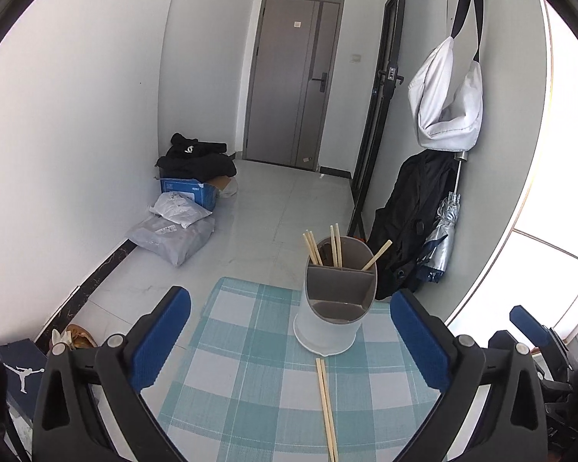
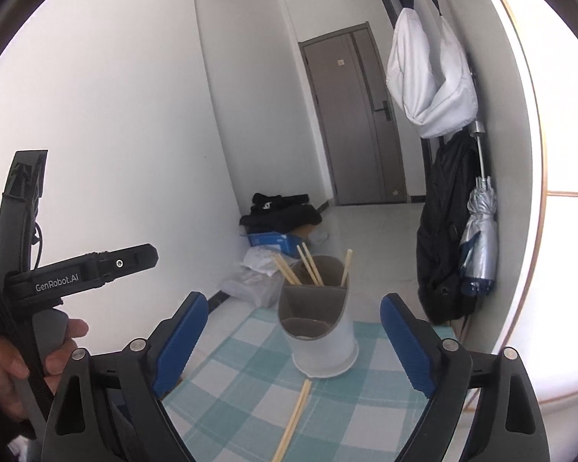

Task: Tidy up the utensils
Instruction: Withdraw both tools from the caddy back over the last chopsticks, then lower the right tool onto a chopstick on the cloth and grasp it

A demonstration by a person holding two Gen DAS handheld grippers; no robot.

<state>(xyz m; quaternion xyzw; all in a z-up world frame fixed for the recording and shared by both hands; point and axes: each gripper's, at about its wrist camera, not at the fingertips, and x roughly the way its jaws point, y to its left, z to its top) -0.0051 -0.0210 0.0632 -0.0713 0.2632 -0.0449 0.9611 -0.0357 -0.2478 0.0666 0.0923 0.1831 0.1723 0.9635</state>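
Observation:
A white and grey utensil holder (image 1: pixel 335 300) (image 2: pixel 316 327) stands upright on the blue checked placemat (image 1: pixel 250 365) (image 2: pixel 242 392). Several wooden chopsticks (image 1: pixel 335 250) (image 2: pixel 308 265) stick up from its rear compartments. A pair of chopsticks (image 1: pixel 326 408) (image 2: pixel 293 419) lies flat on the mat just in front of the holder. My left gripper (image 1: pixel 291 340) is open, its blue pads wide apart and nothing between them, short of the holder. My right gripper (image 2: pixel 293 342) is also open and empty, framing the holder from nearer the table's front.
The mat's far edge drops to a tiled floor with bags and a blue box (image 1: pixel 190 190) by the left wall. A black backpack (image 1: pixel 412 215) and a folded umbrella (image 1: pixel 441 238) hang at the right. A hand (image 2: pixel 4 362) holds the left gripper's handle.

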